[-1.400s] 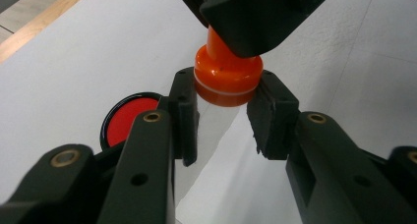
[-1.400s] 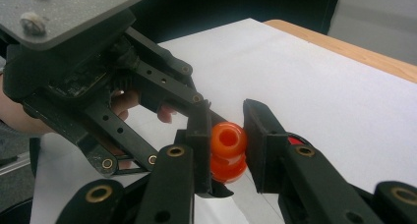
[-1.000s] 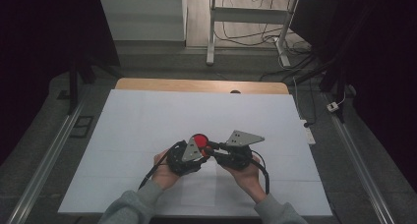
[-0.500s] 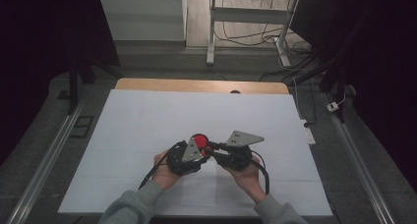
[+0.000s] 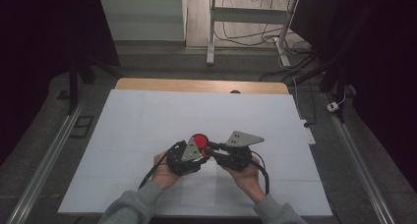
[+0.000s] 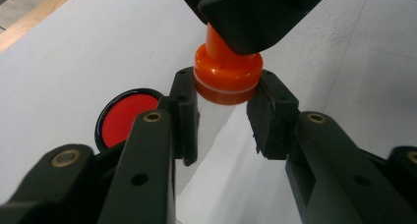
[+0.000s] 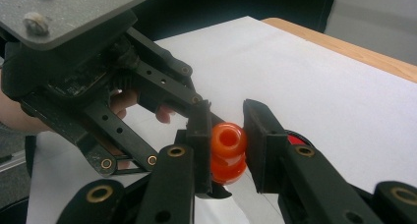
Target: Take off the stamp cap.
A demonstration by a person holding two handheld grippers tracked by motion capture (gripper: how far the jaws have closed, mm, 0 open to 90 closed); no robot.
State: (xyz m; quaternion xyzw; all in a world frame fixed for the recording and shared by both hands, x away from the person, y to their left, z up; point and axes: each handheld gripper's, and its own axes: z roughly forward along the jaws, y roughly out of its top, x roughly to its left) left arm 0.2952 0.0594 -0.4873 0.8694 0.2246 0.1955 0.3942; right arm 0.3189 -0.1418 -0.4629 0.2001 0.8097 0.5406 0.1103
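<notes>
A small orange knobbed piece (image 6: 227, 71) with a wide collar and a pale ring under it is held between both grippers above the white sheet. My left gripper (image 6: 222, 113) is shut on its lower part, where something clear shows between the pads. My right gripper (image 7: 227, 130) comes from the opposite side and is shut on the orange piece's (image 7: 227, 150) narrower top. A red disc in a black rim (image 6: 125, 116) lies on the sheet just beside the left jaws. In the high view both hands meet near the table's front middle, with the red disc (image 5: 199, 139) between the grippers.
A white sheet (image 5: 147, 116) covers the table, with a wooden edge (image 5: 196, 85) at the far side. Metal rails (image 5: 44, 160) run along both sides. Cables and a white frame (image 5: 246, 17) stand on the floor beyond the table.
</notes>
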